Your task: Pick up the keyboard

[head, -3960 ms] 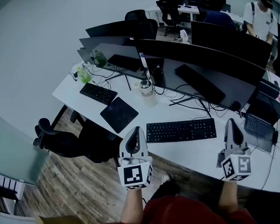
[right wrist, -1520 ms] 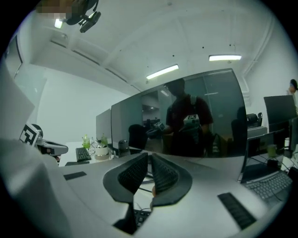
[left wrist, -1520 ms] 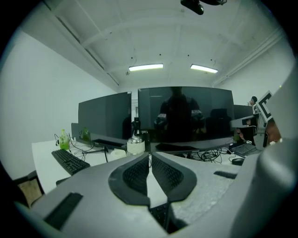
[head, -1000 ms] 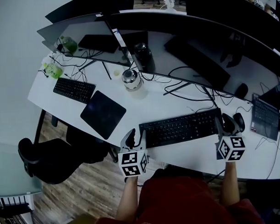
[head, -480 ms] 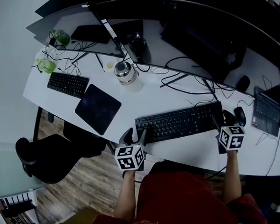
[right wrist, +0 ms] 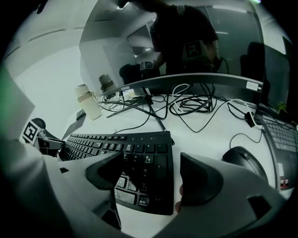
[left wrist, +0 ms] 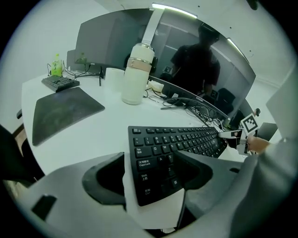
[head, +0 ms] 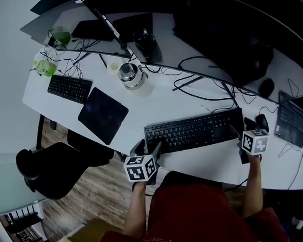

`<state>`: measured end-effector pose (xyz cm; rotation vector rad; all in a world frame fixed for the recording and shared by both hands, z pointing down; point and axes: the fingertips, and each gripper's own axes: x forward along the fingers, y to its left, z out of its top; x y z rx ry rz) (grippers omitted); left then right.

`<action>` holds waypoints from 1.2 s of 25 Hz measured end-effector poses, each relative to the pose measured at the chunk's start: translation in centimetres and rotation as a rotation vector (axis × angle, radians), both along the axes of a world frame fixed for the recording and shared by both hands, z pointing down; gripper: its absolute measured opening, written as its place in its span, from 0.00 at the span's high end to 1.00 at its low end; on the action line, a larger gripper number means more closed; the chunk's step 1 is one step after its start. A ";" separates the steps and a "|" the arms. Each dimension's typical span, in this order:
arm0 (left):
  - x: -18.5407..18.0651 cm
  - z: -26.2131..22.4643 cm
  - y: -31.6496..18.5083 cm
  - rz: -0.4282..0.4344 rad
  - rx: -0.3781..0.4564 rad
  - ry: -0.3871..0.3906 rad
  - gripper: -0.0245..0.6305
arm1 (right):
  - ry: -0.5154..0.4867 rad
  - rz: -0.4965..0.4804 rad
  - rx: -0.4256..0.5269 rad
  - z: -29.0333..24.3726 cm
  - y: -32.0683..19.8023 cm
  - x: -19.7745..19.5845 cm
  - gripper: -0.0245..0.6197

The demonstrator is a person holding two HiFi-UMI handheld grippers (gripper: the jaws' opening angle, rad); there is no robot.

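The keyboard (head: 194, 131) lies flat on the white tabletop (head: 156, 105), keys up, close to the edge nearest the person; the left tool (head: 147, 148) hangs at its left end and the right tool (head: 242, 129) at its right end; both tools' jaws are opening and stand wide, with nothing pinched. In the left gripper view the left tool (left wrist: 151, 179) has the keyboard's (left wrist: 177, 144) near left corner between its jaws, one jaw over the letter keys and the other out beyond the short edge over bare tabletop; in the right gripper view the right tool (right wrist: 151, 176) frames the number-pad end of the keyboard (right wrist: 116, 144) the same way, its outer jaw just beside the mouse (right wrist: 244, 160). To do this step well, I would bring both tools down evenly and seat the pads on the firm case edges, not on the keys, which give and slip; close both together and lift level so that neither end twists; the right tool needs care to stay off the mouse, and the tangled cables (head: 200, 81) behind may drag if one belongs to this keyboard, which I cannot tell. Its long axis runs left to right across the head view, the right end tilted slightly away; the front edge faces the person, the number pad at the right.
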<state>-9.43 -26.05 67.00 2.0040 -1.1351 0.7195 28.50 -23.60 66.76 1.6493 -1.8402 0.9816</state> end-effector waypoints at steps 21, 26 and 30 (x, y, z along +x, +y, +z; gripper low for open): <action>0.8 0.9 -0.3 0.026 -0.050 -0.001 0.49 | -0.094 -0.074 -0.116 1.3 0.5 -0.9 0.41; 0.8 0.7 -0.8 0.030 -0.028 -0.014 0.49 | -0.087 -0.057 -0.127 1.3 0.5 -0.9 0.41; 0.7 0.2 -1.4 0.041 -0.008 -0.026 0.49 | -0.096 -0.032 -0.129 1.1 1.0 -1.1 0.41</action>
